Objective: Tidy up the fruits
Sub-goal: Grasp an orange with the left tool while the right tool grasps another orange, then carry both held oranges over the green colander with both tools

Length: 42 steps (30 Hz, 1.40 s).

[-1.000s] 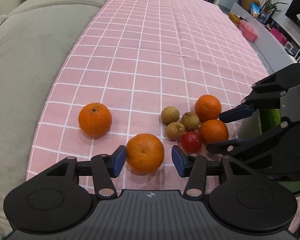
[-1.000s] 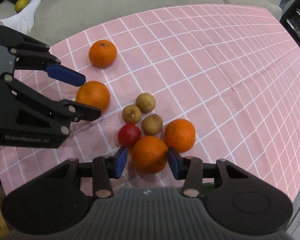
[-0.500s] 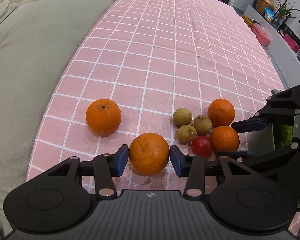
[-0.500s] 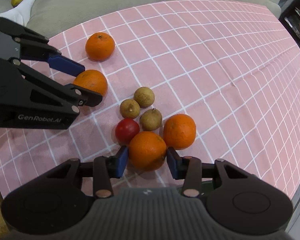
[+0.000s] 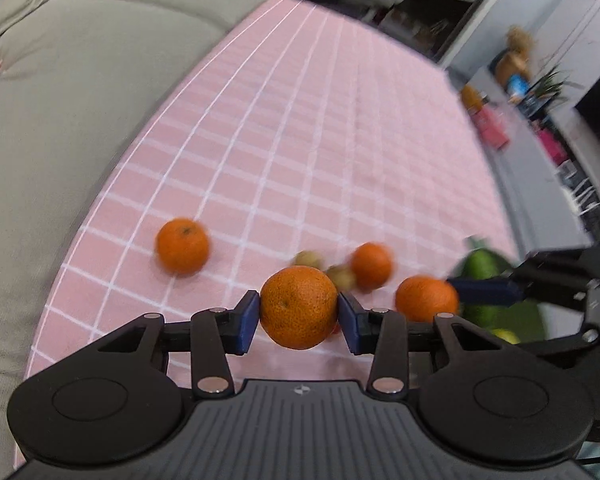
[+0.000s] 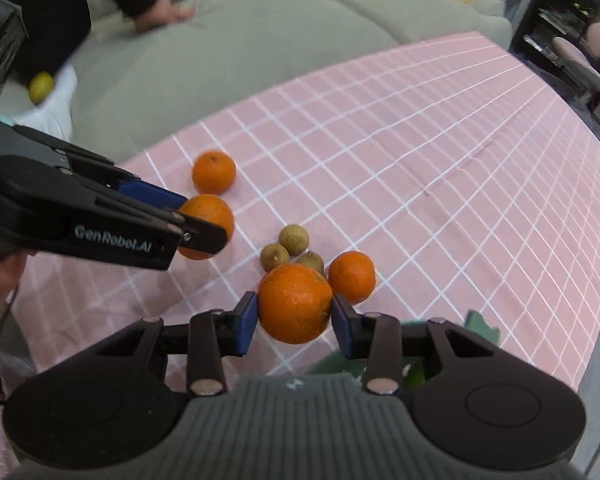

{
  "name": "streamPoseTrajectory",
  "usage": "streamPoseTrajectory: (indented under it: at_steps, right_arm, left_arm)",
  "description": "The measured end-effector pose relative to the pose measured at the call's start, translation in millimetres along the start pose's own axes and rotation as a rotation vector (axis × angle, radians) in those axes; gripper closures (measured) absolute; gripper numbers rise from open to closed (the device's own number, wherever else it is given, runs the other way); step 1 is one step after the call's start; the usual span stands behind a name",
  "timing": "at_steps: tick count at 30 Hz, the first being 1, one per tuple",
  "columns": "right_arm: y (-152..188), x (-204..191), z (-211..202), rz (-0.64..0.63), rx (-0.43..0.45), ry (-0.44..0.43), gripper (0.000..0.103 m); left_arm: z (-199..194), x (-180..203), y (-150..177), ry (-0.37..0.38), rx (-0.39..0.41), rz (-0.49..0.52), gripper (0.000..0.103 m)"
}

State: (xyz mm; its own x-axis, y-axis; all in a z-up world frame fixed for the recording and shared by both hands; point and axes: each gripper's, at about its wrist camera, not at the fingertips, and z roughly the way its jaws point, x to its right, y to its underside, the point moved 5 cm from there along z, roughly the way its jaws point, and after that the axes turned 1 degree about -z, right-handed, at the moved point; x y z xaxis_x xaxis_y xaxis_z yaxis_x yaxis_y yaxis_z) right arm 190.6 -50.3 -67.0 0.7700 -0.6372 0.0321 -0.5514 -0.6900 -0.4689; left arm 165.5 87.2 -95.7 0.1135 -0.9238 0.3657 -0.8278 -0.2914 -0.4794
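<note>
Right wrist view: pink checked tablecloth (image 6: pixel 420 152) beside a grey sofa (image 6: pixel 260 40); left gripper (image 5: pixel 298 316) and right gripper (image 6: pixel 294 316), jaws closing, each clamp an orange (image 5: pixel 298 306) (image 6: pixel 294 302) above the cloth's near edge.

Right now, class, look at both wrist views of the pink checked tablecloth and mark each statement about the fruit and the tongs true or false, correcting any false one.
1. The left tongs grip a round orange fruit. True; the jaws are closing on it.
2. The right tongs hold nothing. False: they clamp another round orange.
3. Three small brown round fruits lie on the pink checked tablecloth. True.
4. All the oranges are in the tongs. False: two more oranges sit loose on the cloth.
5. The tablecloth is blue striped. False: it is pink with white grid lines.
</note>
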Motion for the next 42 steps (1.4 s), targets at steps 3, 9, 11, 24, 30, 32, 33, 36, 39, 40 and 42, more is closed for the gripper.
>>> streamPoseTrajectory:
  at_steps: [3,9,11,24,30,32,33,36,39,40,42]
  right_arm:
    - [9,1,-29,0.049,0.054,0.0,0.066]
    - [44,20,-82,0.204,0.149,0.012,0.066]
    - [60,27,-93,0.259,0.166,0.019,0.066]
    - [129,46,-72,0.366,0.0,0.005,0.066]
    - [130,42,-48,0.284,-0.117,-0.028,0.066]
    - [130,44,-42,0.284,-0.15,-0.047,0.066]
    - [130,46,-39,0.288,-0.167,-0.057,0.066]
    - [132,49,-28,0.287,-0.214,-0.07,0.066]
    - [134,52,-21,0.296,-0.246,-0.079,0.066]
    - [135,53,-18,0.303,-0.252,-0.084,0.066]
    - [138,56,-14,0.313,-0.267,-0.086,0.065]
  left_arm:
    - [-21,21,-3,0.071,0.031,0.021,0.055]
    - [-42,72,3,0.157,0.045,0.134,0.055]
    - [-41,90,7,0.172,0.033,0.189,0.055]
    - [14,169,46,0.095,-0.161,0.51,0.055]
    - [30,186,51,0.052,-0.241,0.685,0.055]
    - [38,187,50,0.027,-0.263,0.728,0.055]
    - [41,187,50,0.014,-0.274,0.745,0.055]
    - [50,185,50,-0.018,-0.297,0.768,0.055]
    - [59,184,51,-0.02,-0.325,0.779,0.055]
    - [61,184,52,-0.018,-0.336,0.779,0.055]
    - [66,184,54,-0.021,-0.355,0.78,0.055]
